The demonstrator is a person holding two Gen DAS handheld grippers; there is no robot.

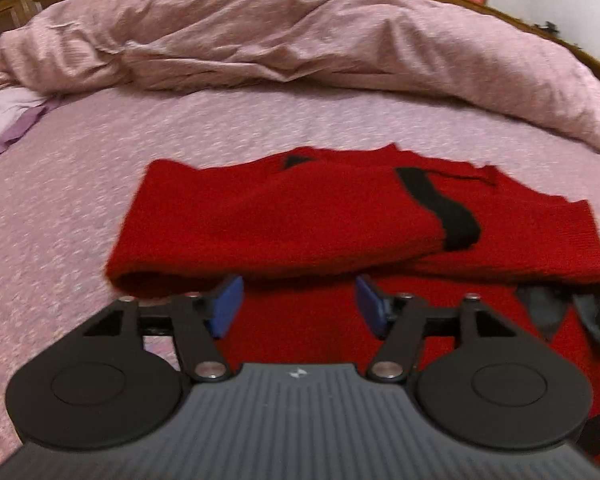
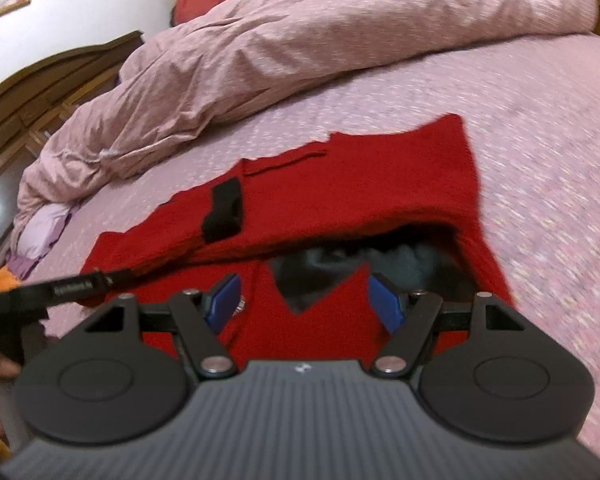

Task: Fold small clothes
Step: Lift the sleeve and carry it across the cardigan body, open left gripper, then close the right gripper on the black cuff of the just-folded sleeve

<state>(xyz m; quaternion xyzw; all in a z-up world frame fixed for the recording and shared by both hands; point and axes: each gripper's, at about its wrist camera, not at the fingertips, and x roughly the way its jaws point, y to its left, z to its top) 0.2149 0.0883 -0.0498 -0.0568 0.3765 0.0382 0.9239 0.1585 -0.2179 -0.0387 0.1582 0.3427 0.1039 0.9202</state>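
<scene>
Red knitted garment (image 1: 300, 216) with black trim lies partly folded on the bed (image 1: 100, 152), its upper layer doubled toward the near edge. Left tongs (image 1: 298, 304) stand wide above the near red fabric, blue pads (image 1: 228, 300) apart with nothing gripped. Right tongs (image 2: 304, 300) likewise stand wide over the garment's dark V-shaped neck opening (image 2: 312, 276), holding nothing. A rumpled pink duvet (image 1: 300, 28) is heaped across the far side of the bed.
</scene>
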